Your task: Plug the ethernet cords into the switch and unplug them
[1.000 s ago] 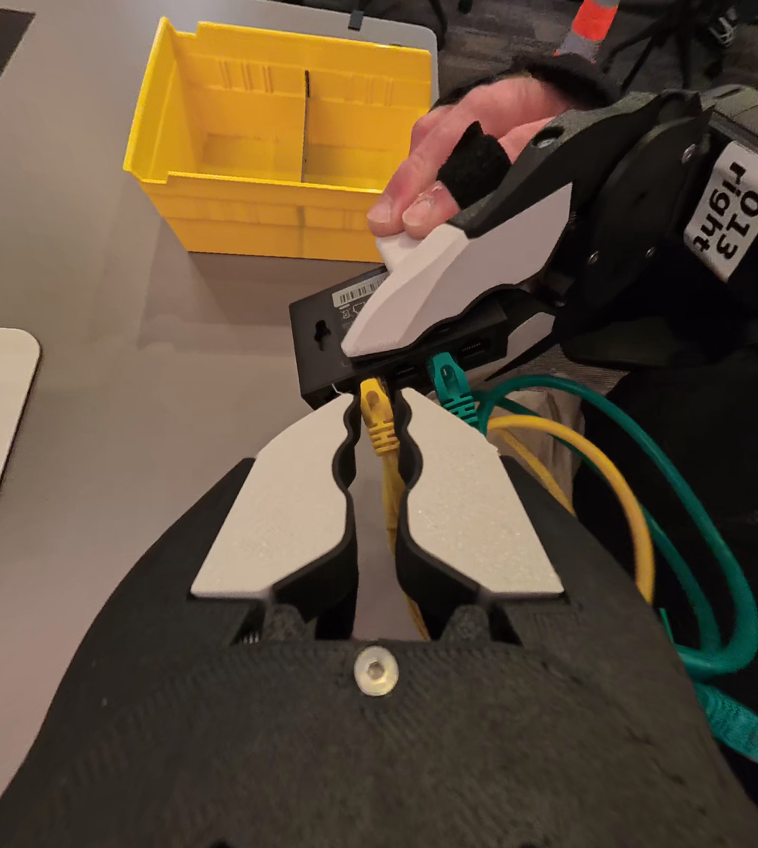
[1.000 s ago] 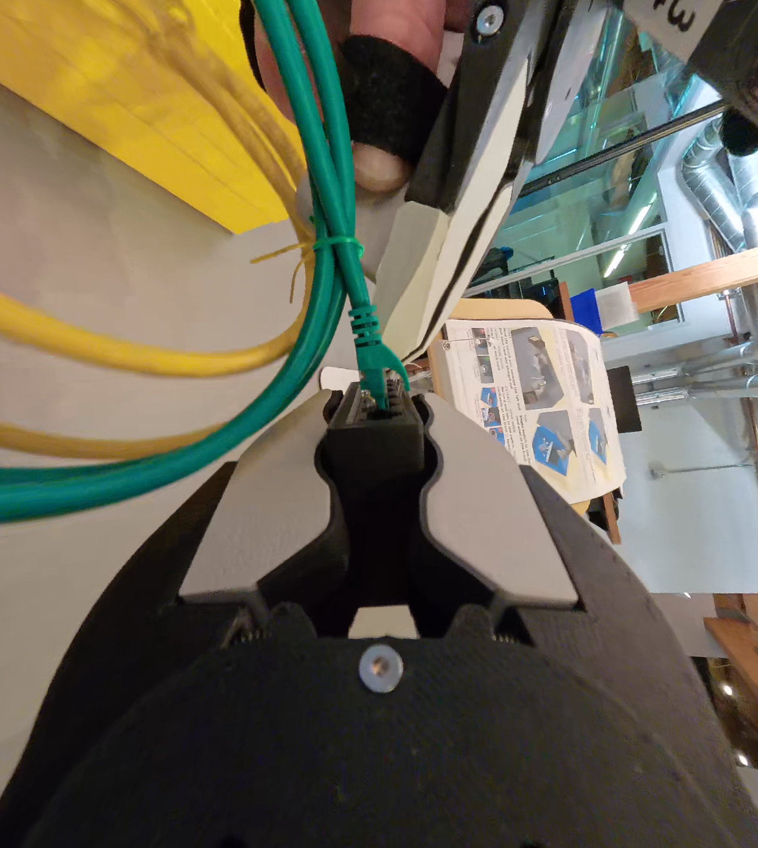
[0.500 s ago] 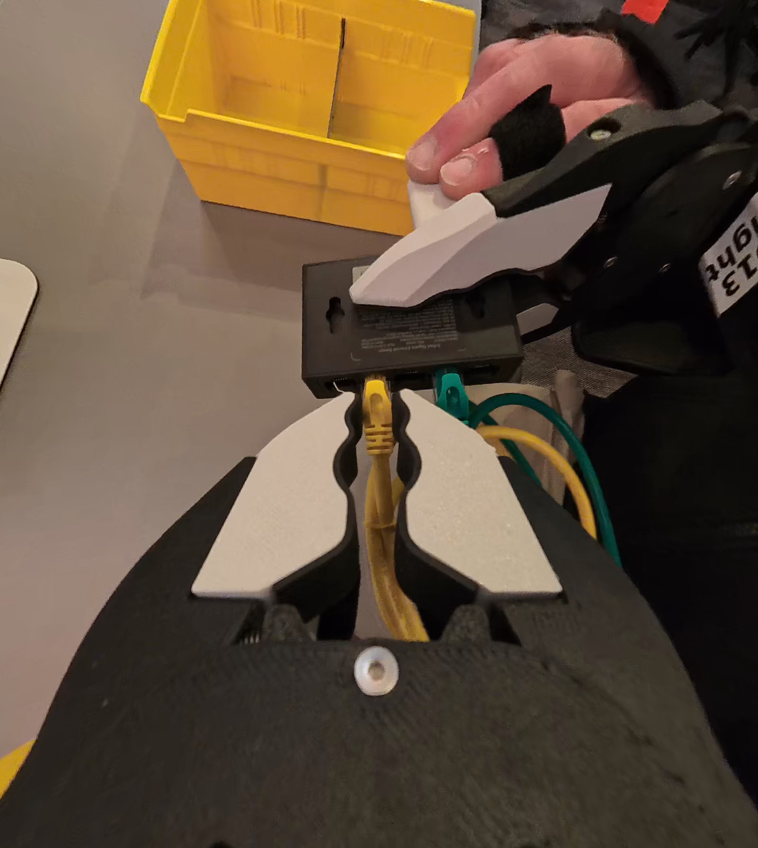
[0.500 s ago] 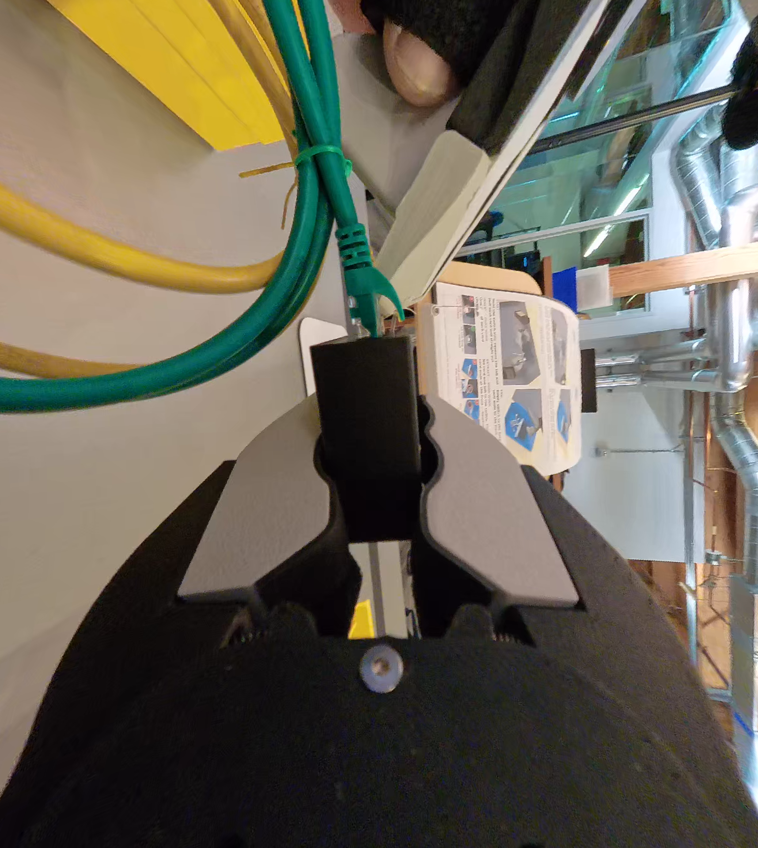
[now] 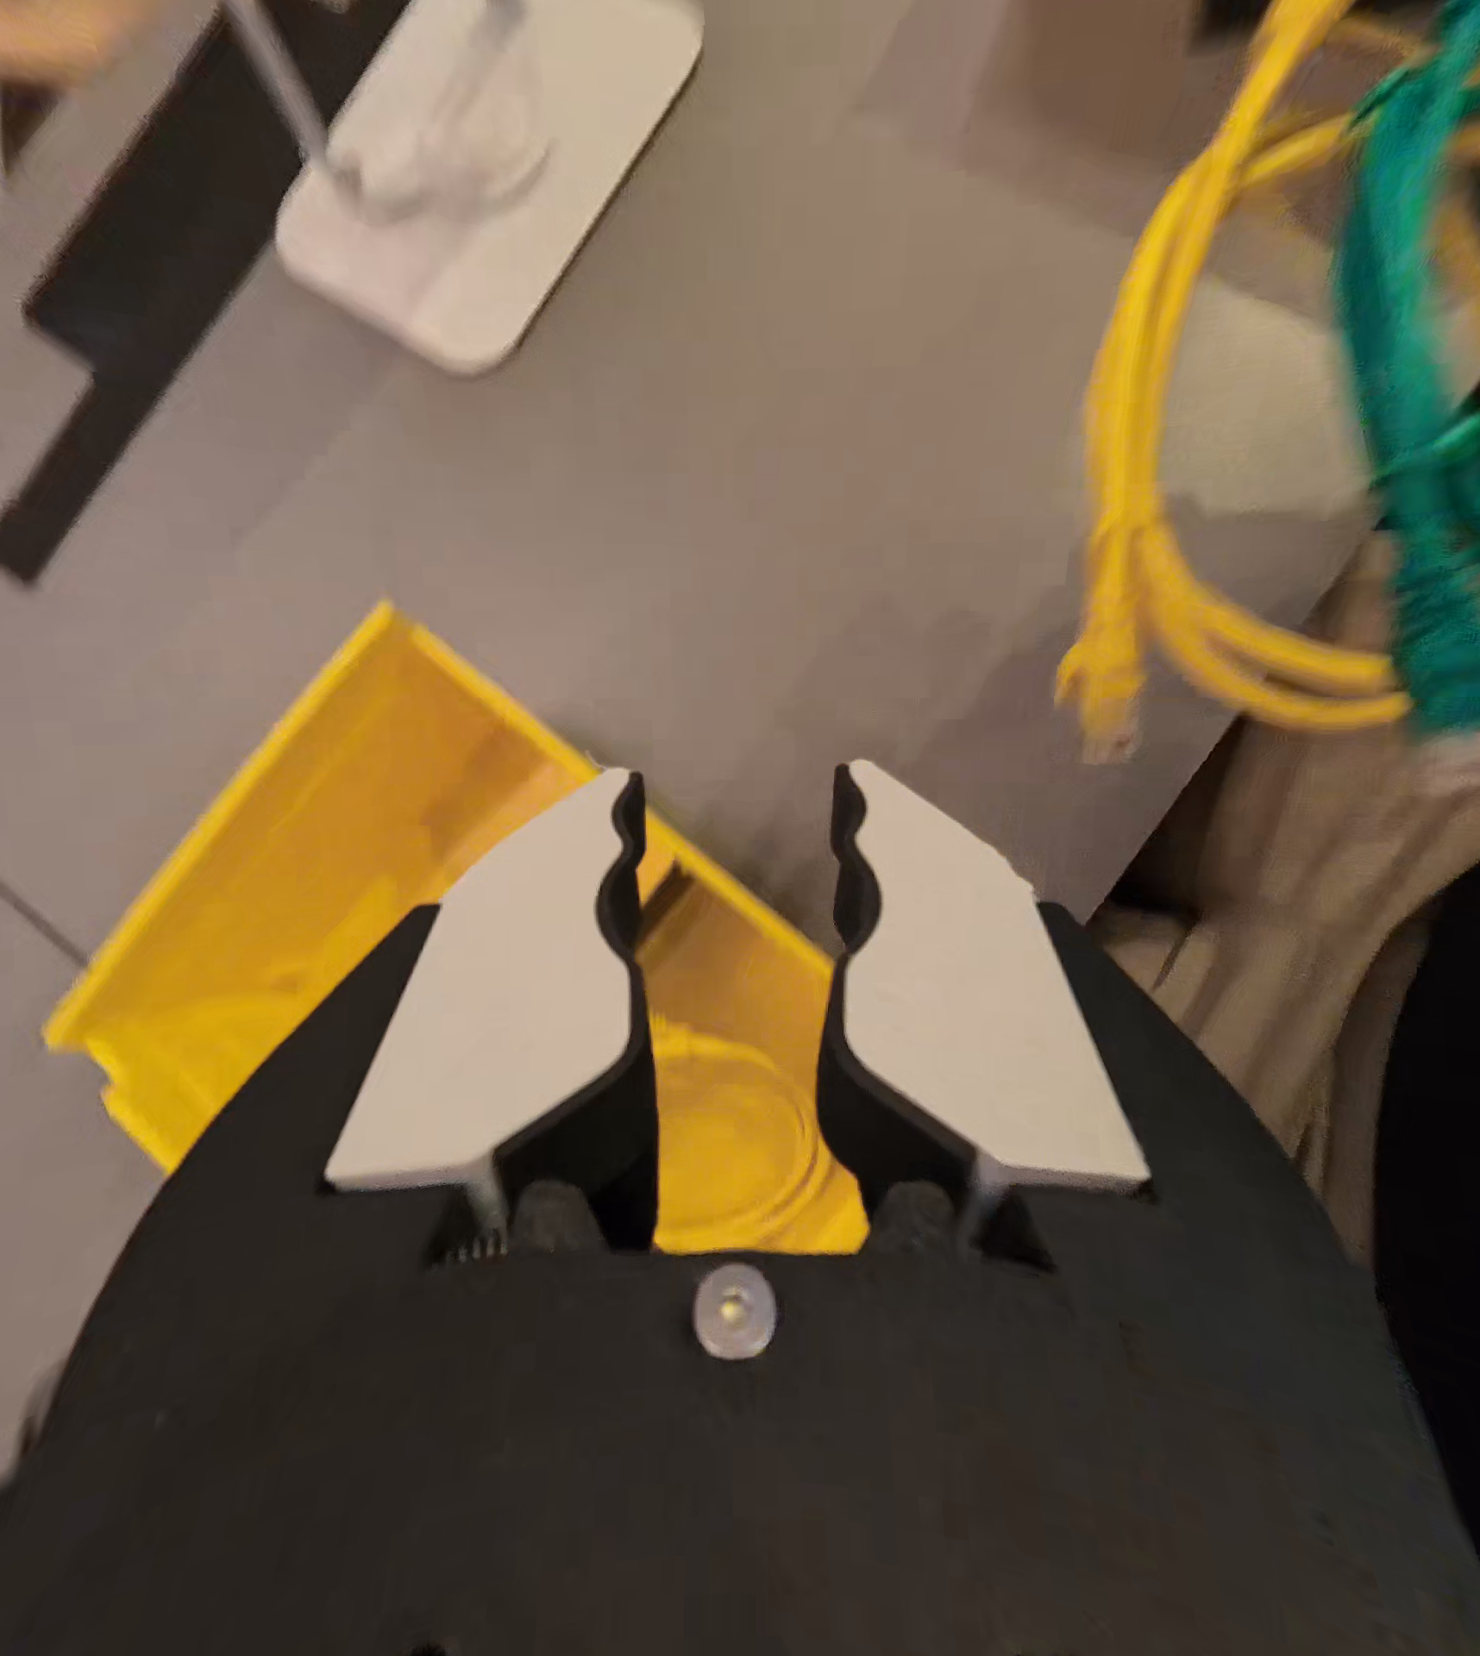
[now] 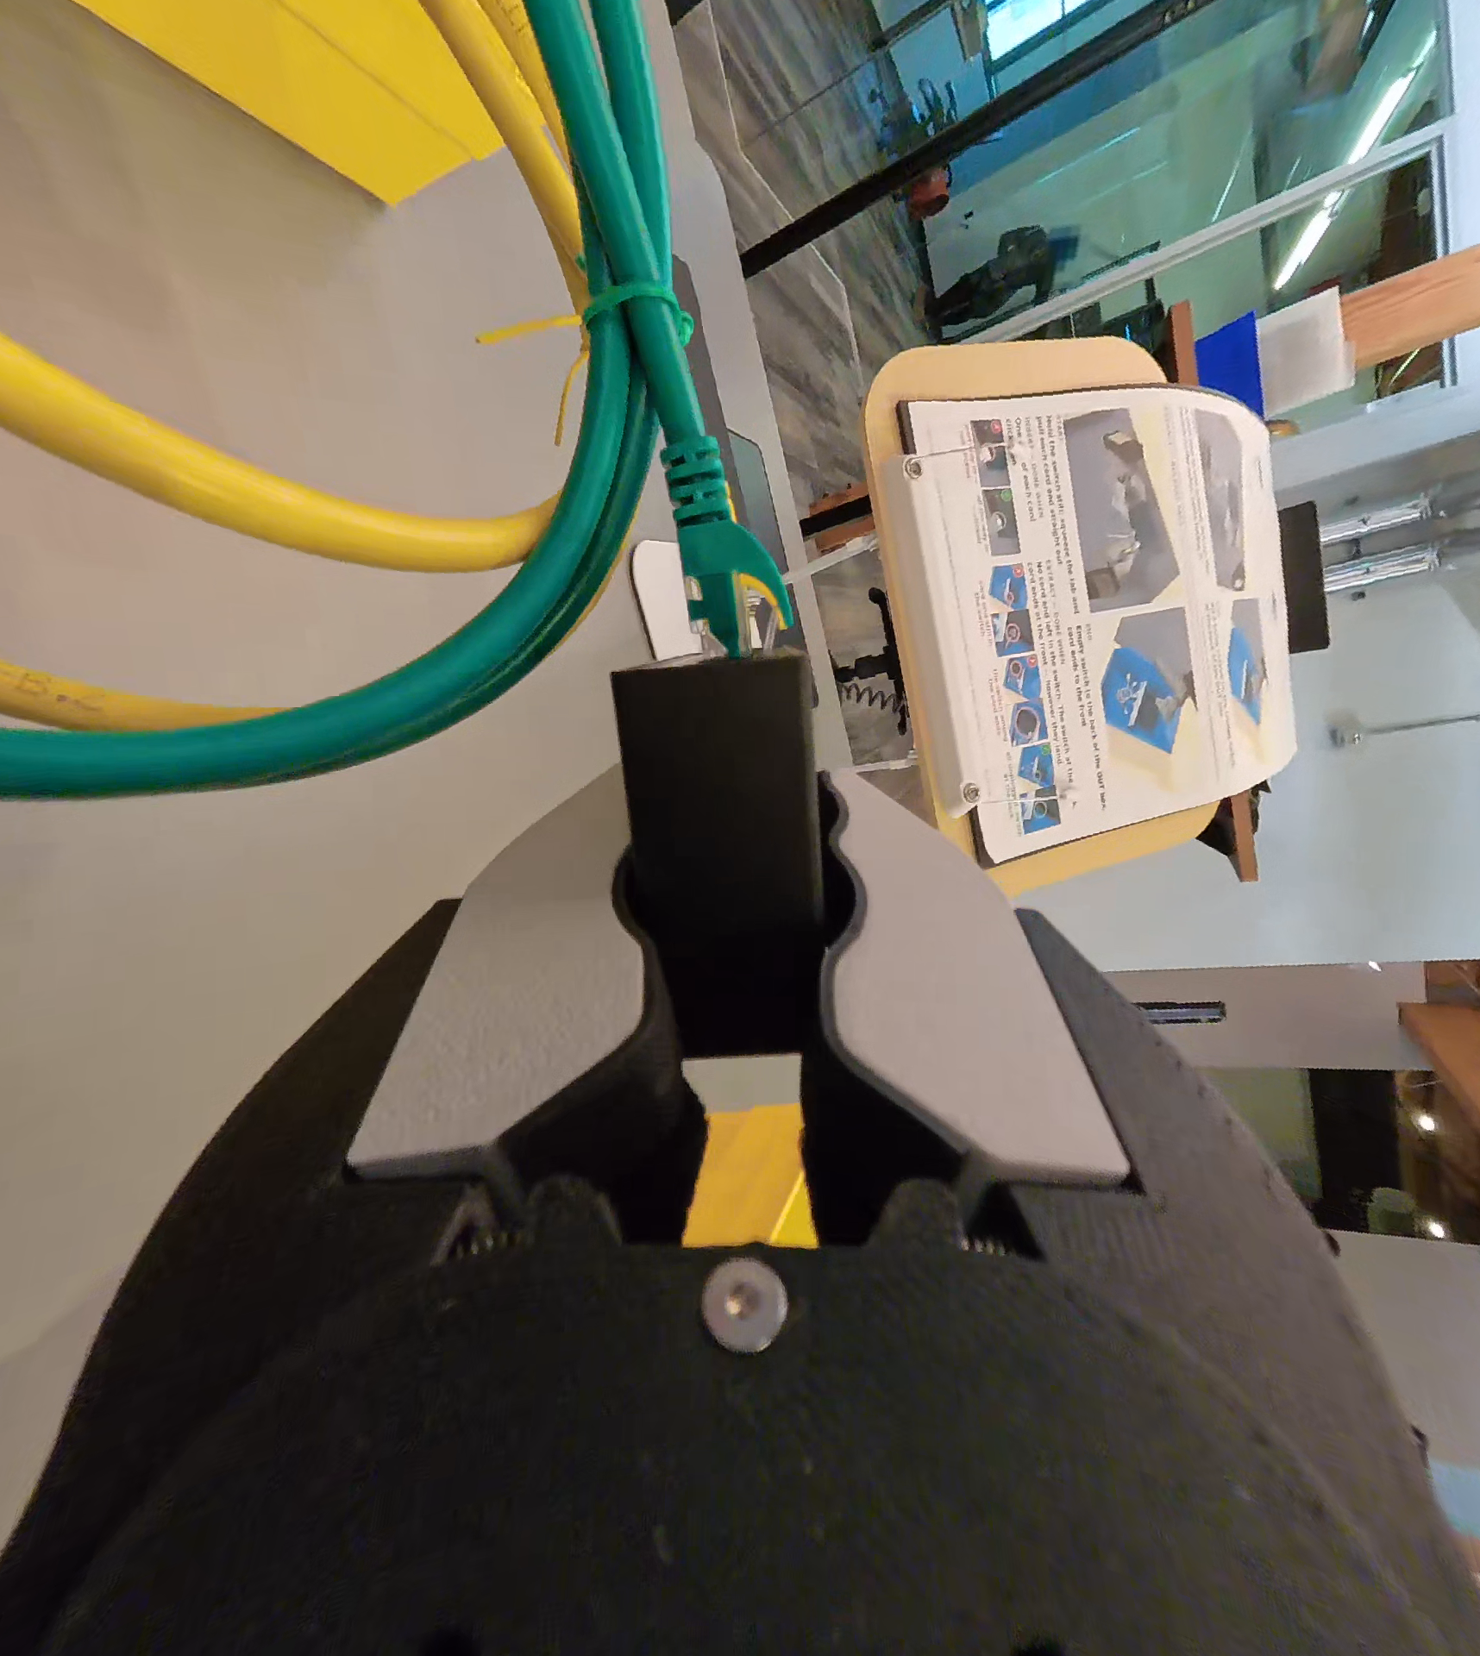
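Observation:
My right gripper (image 6: 723, 806) is shut on the black switch (image 6: 709, 735) and holds it in the air. A green ethernet cord (image 6: 450, 717) has its plug (image 6: 714, 573) in the switch's far face. Yellow cords (image 6: 226, 484) loop to the left of it; where they end is hidden. My left gripper (image 5: 736, 780) is open and empty, above a yellow bin (image 5: 270, 896). In the blurred left wrist view, yellow cords (image 5: 1140, 358) and green cords (image 5: 1435, 448) hang at the upper right. One yellow plug end (image 5: 1099, 690) dangles free.
The bin under my left gripper holds a coiled yellow cord (image 5: 736, 1129). A white stand base (image 5: 485, 179) and a black strip (image 5: 118, 314) lie farther out on the grey table. A second yellow bin (image 6: 315, 81) and an instruction sheet (image 6: 1122, 609) on a stand show in the right wrist view. There is about 25 cm between the tips of the two grippers.
My left gripper has let go of the yellow plug, opened, and swung away from the switch to above a yellow bin. My right gripper still holds the switch with the green cord in it.

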The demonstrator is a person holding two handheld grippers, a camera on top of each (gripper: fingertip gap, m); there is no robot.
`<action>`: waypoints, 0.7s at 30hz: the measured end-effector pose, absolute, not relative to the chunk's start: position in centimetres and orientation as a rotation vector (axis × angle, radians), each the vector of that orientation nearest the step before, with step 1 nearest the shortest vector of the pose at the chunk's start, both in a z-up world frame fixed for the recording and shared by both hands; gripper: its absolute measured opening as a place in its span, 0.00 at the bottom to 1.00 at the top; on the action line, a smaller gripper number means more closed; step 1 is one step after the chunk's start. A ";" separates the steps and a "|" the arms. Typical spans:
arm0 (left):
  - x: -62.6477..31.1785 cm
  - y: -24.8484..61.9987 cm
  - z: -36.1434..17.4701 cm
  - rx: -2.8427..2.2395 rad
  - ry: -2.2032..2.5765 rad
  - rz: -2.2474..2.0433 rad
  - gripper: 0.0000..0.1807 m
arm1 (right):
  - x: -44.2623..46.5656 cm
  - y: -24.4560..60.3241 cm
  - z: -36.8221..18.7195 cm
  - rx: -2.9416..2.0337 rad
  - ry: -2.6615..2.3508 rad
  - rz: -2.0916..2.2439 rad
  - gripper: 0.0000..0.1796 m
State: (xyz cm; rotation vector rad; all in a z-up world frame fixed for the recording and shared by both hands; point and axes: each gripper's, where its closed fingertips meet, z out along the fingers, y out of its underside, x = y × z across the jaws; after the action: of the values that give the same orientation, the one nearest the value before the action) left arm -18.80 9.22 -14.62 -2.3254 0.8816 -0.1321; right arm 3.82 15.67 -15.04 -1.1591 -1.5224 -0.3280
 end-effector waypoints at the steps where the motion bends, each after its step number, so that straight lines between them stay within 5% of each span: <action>1: -20.5 8.5 -15.7 -2.368 0.819 -0.117 0.22 | 3.8 15.6 -15.1 -1.166 -1.523 -0.317 0.17; 12: -27.2 3.9 -27.8 -2.674 0.324 -0.065 0.33 | 2.3 14.9 -16.4 -1.181 -1.570 -0.282 0.17; 15: -26.7 3.8 -30.0 -2.740 0.327 -0.061 0.30 | 2.1 14.7 -16.6 -1.178 -1.580 -0.277 0.17; 17: -25.9 3.9 -31.6 -2.769 0.325 -0.154 0.17 | 2.0 14.6 -16.8 -1.178 -1.584 -0.270 0.17; 21: -26.9 3.8 -29.8 -2.728 0.364 -0.121 0.07 | 2.2 14.6 -16.7 -1.181 -1.574 -0.260 0.17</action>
State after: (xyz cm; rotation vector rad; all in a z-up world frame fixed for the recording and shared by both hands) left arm -26.89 3.84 -29.83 -2.7282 0.3637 -0.1211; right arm 2.24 14.56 -16.68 -1.1811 -1.5744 -0.2604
